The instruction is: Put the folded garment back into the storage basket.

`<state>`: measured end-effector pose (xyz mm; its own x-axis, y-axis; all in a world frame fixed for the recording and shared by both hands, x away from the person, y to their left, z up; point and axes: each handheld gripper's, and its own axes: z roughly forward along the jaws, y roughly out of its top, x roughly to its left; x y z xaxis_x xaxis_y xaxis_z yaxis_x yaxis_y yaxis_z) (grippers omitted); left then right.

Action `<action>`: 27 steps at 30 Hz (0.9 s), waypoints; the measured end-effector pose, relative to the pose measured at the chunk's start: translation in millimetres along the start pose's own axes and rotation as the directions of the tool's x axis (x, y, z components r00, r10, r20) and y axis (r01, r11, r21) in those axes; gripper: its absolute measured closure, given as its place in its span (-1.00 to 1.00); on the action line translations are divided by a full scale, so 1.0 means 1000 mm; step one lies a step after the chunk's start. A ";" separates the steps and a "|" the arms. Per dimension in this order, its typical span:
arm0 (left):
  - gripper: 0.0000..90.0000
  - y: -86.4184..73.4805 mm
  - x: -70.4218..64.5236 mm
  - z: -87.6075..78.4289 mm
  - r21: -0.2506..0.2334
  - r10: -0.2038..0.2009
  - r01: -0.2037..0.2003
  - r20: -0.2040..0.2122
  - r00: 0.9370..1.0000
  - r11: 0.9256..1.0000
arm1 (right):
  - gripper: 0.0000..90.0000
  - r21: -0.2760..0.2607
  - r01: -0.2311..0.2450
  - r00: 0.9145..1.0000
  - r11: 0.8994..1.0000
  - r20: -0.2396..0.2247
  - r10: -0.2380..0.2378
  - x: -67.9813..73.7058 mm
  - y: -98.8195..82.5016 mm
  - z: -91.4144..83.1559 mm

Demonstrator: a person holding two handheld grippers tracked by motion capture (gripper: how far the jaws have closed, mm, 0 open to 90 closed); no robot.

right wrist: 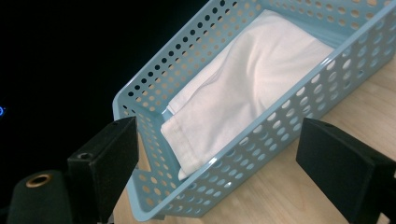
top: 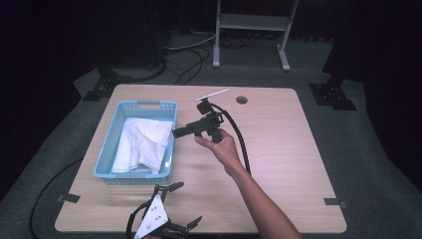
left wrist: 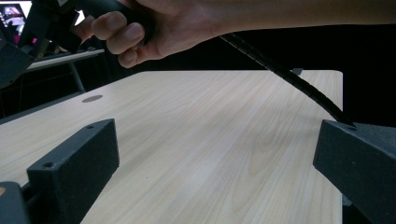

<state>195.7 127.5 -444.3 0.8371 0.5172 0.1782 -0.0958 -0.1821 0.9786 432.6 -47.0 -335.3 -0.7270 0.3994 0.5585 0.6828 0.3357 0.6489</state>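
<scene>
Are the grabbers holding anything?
No. The right gripper is open near the basket with the cloth; the left gripper is open above the table.

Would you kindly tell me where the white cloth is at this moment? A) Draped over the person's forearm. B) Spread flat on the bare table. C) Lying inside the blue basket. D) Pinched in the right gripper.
C: the white cloth lies inside the blue basket, and the right gripper is open beside the basket's rim, holding nothing.
</scene>
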 end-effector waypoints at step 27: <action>-1.00 0.000 0.000 0.000 -0.003 0.000 0.000 -0.002 1.000 1.000 | -0.71 -0.025 -0.030 1.000 0.999 0.005 0.030 -0.016 -0.019 -0.016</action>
<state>195.6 127.6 -444.4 0.8362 0.5185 0.1786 -0.0974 -0.1800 0.9788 430.1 -72.7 -347.9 -0.7056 0.4140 0.5750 0.7024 0.3020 0.6445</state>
